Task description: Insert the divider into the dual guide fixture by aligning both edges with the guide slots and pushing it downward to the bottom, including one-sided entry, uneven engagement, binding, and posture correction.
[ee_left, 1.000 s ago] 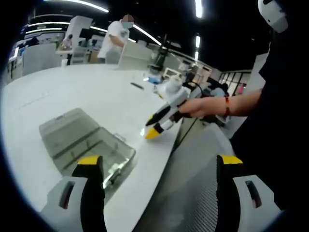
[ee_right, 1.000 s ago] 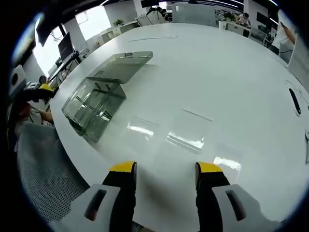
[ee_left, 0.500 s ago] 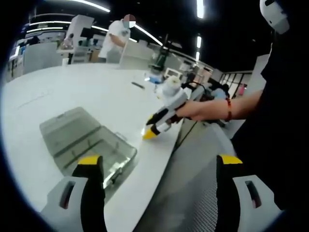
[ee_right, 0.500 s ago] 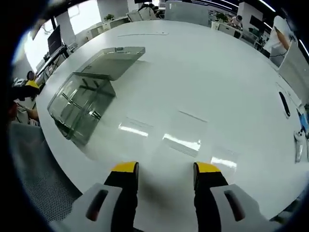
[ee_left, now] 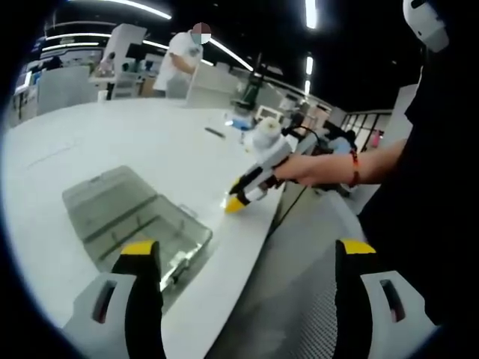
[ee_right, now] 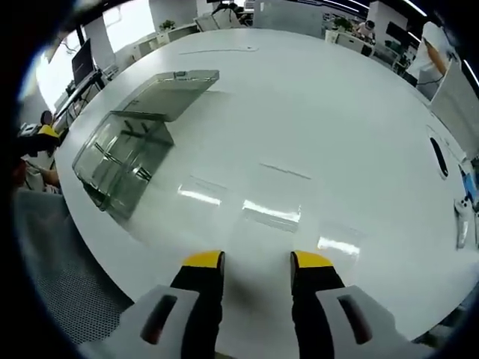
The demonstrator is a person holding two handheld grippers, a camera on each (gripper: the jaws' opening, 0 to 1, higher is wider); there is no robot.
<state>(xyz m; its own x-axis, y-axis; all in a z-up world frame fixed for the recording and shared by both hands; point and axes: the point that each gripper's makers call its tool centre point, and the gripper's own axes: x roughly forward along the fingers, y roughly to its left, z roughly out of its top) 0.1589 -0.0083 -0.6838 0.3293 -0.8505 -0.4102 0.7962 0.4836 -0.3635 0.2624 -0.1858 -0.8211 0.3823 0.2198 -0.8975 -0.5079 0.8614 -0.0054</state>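
A clear plastic fixture box with its lid folded open lies on the white table, just ahead of my left gripper, which is open and holds nothing. In the right gripper view the same box sits at the left with its lid behind it. A faint clear divider sheet lies flat on the table in front of my right gripper, whose jaws stand open and empty above the table. The right gripper also shows in the left gripper view, held in a hand near the table edge.
The table's curved edge runs close to both grippers, with a mesh chair seat below it. A black object and small items lie at the far right. A person in white stands at a far bench.
My right gripper's jaws have narrowed a little and its camera has shifted slightly over the table. The left gripper and the box stay as they were.
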